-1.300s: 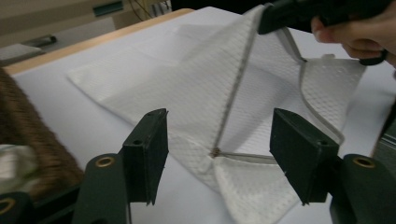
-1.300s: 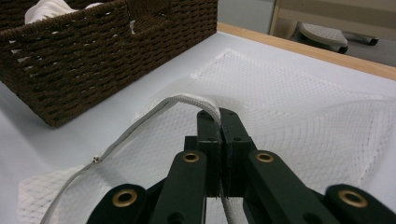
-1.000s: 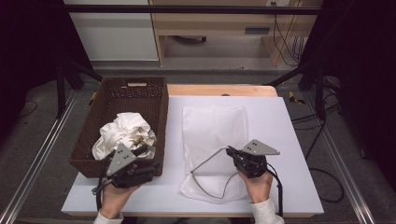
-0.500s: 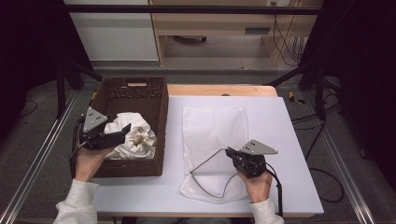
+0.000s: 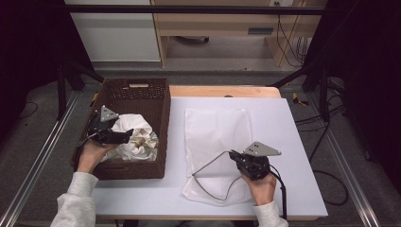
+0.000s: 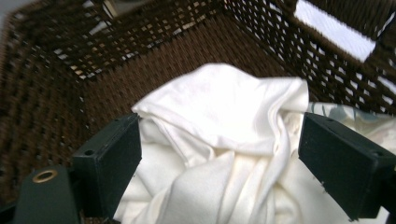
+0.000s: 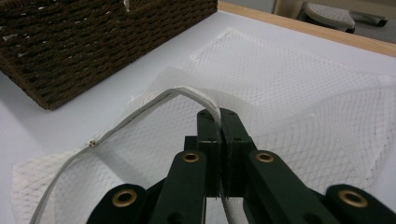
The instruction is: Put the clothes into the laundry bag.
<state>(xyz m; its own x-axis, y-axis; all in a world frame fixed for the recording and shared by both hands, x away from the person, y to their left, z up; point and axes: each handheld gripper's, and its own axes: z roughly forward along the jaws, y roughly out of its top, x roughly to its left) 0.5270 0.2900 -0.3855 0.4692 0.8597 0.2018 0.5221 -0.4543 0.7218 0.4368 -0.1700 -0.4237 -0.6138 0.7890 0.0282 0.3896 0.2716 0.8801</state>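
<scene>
Two tongs are at work. The left gripper, its jaws just opened wide, hangs over the white cloth in the wicker basket, cloth between them, unpinched. The right gripper is clamped on the mesh bag's zipper edge, lifting it.

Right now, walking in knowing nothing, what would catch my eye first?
Probably the dark wicker basket at the table's left, with crumpled white cloth inside and the left gripper poised over it, jaws wide. Next, the white mesh bag lying mid-table, its zipper edge pinched up by the right gripper.
</scene>
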